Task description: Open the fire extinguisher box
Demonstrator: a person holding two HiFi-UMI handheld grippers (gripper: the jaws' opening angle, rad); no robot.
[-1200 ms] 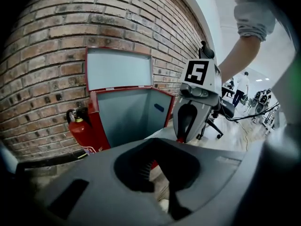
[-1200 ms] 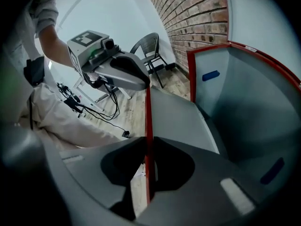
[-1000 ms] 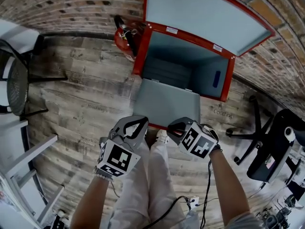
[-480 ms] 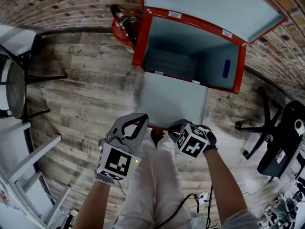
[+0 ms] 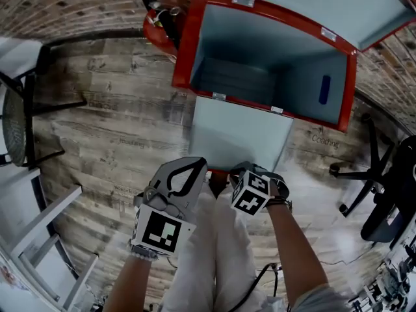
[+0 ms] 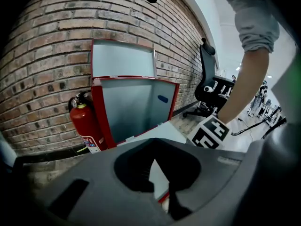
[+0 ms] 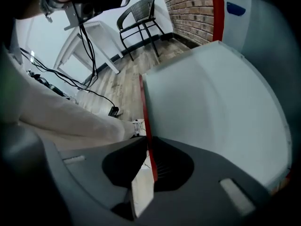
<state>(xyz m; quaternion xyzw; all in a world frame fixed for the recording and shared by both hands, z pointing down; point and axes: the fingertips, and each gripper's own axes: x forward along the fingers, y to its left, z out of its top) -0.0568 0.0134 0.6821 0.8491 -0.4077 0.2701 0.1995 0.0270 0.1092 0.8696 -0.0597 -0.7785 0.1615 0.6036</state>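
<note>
The fire extinguisher box (image 5: 184, 51) stands open on the wooden floor (image 5: 110, 109) against the brick wall (image 5: 78, 5), its front door (image 5: 240, 132) folded down toward us. We find the right gripper (image 5: 236, 172) at the door's red near edge, its jaws just closing narrowly upon it. The left gripper (image 5: 187, 169), jaws together and empty, hovers just beside that edge.

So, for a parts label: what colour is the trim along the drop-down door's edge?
Red trim on a pale grey door; clearest in the right gripper view.
</note>
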